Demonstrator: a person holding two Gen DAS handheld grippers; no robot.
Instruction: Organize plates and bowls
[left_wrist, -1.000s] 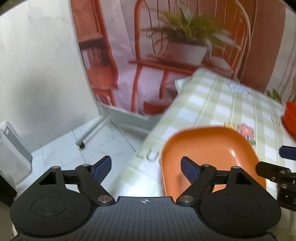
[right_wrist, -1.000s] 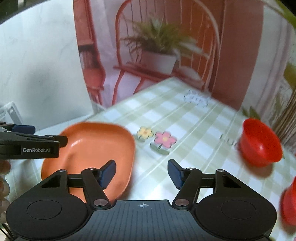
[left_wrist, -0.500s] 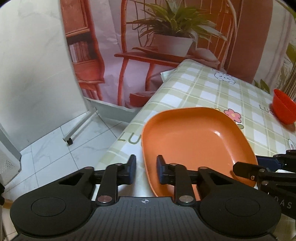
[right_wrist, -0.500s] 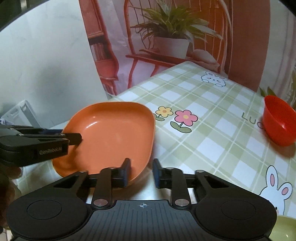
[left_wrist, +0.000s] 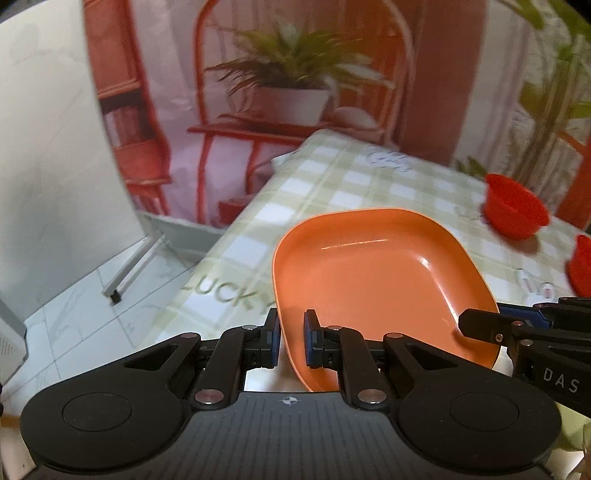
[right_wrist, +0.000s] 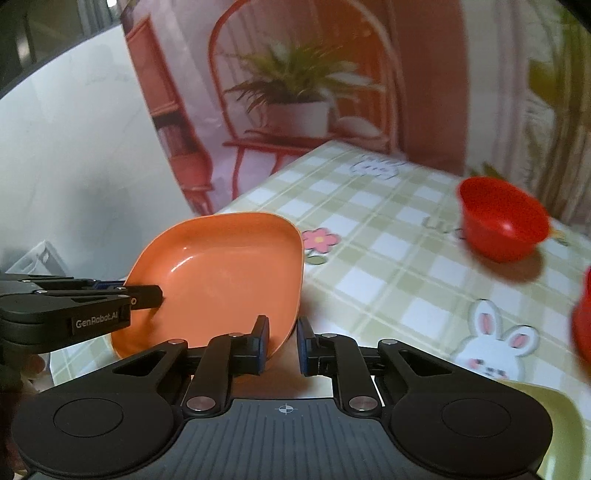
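An orange rounded-square plate is held tilted above the checked tablecloth. My left gripper is shut on its left rim. My right gripper is shut on its right rim; the plate also shows in the right wrist view. Each gripper shows in the other's view, at the plate's opposite edge. A red bowl stands upright on the table to the right, also in the left wrist view. A second red bowl is cut off at the right edge.
A yellow-green dish edge lies near the right gripper's body. The table's left edge drops to a tiled floor. A backdrop with a printed chair and plant hangs behind the table.
Both grippers went from open to shut on the plate's opposite rims. The plate has since risen off the table and moved a little to the right.
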